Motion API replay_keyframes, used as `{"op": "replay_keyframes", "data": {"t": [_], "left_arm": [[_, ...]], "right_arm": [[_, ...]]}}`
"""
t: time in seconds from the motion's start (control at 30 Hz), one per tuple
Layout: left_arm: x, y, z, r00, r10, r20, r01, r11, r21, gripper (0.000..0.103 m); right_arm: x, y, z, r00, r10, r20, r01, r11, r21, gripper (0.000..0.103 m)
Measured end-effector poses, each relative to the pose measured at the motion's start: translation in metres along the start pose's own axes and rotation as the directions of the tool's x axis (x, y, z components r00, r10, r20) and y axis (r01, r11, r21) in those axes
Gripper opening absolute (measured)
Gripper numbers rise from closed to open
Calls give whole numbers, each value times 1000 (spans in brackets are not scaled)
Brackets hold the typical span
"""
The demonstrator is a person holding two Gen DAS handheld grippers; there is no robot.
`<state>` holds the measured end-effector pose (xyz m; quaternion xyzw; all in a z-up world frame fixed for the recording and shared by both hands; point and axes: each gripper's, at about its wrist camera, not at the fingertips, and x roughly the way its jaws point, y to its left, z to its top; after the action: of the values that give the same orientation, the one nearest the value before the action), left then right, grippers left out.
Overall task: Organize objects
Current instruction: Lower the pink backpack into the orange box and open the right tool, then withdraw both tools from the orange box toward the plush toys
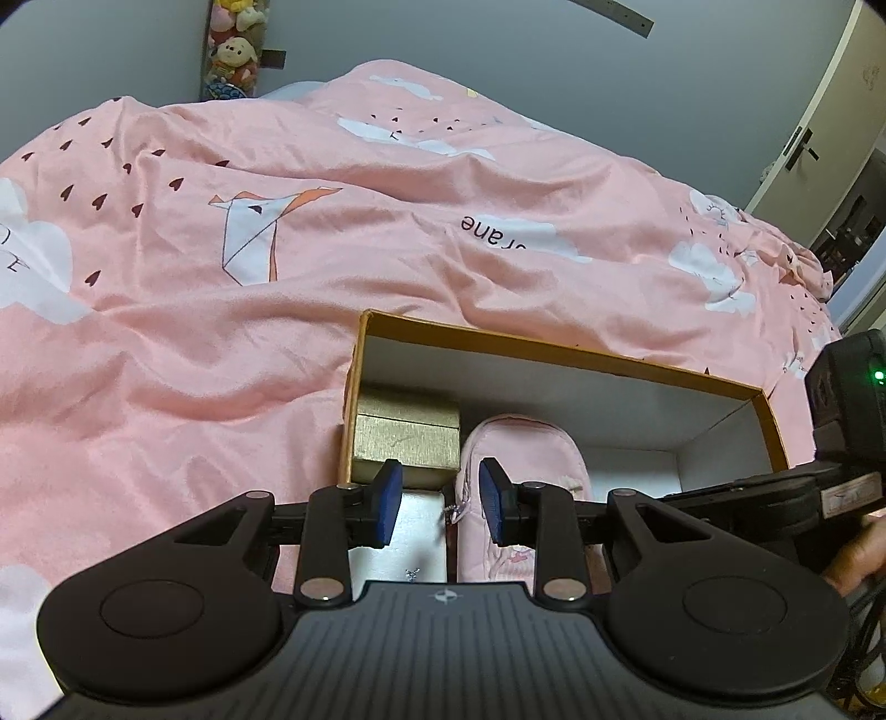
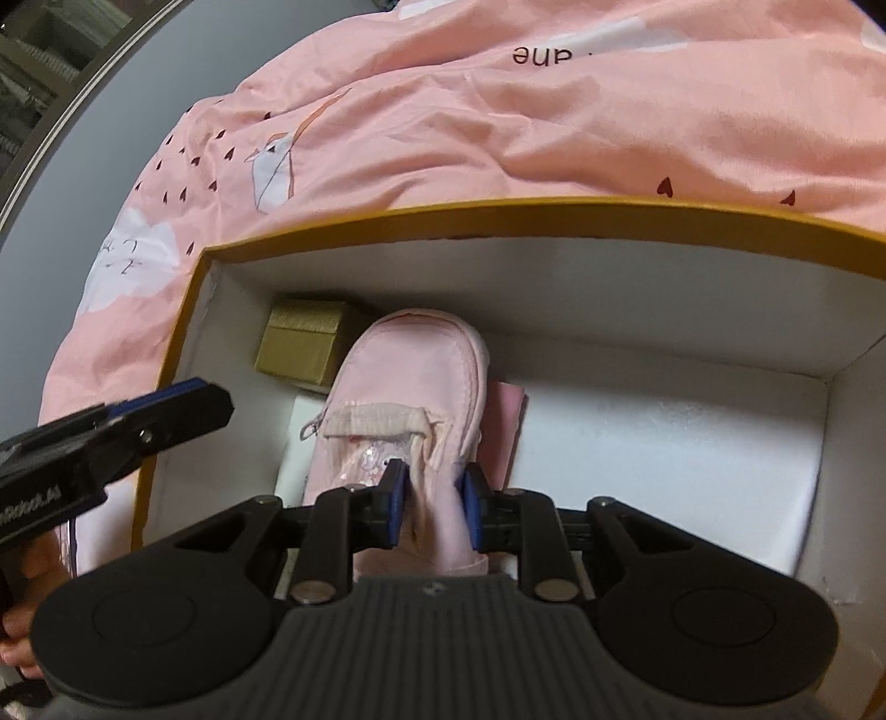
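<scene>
An open cardboard box (image 1: 559,350) with an orange rim (image 2: 531,207) lies on the bed. Inside it are a gold gift box (image 1: 407,435) (image 2: 303,343), a pink fabric pouch (image 1: 526,448) (image 2: 412,371) and a white flat box (image 1: 412,531) under them. My right gripper (image 2: 432,507) is shut on the near end of the pink pouch, which rests in the box. My left gripper (image 1: 440,501) is open and empty, hovering over the box's near left part, between the gold box and the pouch. It shows at the left edge of the right wrist view (image 2: 166,410).
A rumpled pink duvet (image 1: 221,232) with cloud and heart prints covers the bed around the box. Grey walls, a door (image 1: 819,122) at the right and hanging plush toys (image 1: 235,50) at the back. The box's white floor (image 2: 664,443) is bare to the right of the pouch.
</scene>
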<state>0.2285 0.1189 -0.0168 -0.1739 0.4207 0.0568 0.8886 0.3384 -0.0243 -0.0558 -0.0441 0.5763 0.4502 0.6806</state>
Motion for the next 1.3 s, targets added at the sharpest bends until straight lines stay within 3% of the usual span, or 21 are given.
{"op": "replay_keyframes", "data": {"t": [0.13, 0.43, 0.63, 0.93, 1.07, 1.13, 1.23, 1.3], "left_arm": [[3, -3, -3, 1000, 12, -4, -12, 1000, 17, 38], [-7, -13, -8, 1000, 14, 28, -15, 999, 49, 58], [-27, -21, -11, 996, 5, 90, -13, 997, 80, 63], [-79, -54, -40, 983, -59, 176, 25, 982, 188, 67], [-98, -57, -60, 975, -114, 191, 84, 984, 156, 71], [-103, -60, -74, 972, -115, 204, 89, 987, 133, 77], [-104, -58, -98, 966, -149, 211, 135, 988, 76, 82], [-100, -57, -112, 968, -171, 185, 166, 985, 41, 82]], "right_arm": [[4, -5, -1, 1000, -1, 2, 1, 999, 35, 26], [-9, 8, -5, 997, -61, 46, 62, 998, -21, 42], [-39, 24, -18, 982, -128, 141, 142, 985, -95, 60], [-115, 59, -78, 898, -189, 398, 288, 935, -205, 88], [-144, 61, -114, 871, -178, 458, 286, 941, -179, 92], [-154, 60, -133, 850, -183, 495, 285, 948, -140, 93], [-166, 56, -166, 798, -209, 565, 296, 953, -65, 94], [-169, 52, -182, 789, -231, 569, 303, 952, -34, 94]]}}
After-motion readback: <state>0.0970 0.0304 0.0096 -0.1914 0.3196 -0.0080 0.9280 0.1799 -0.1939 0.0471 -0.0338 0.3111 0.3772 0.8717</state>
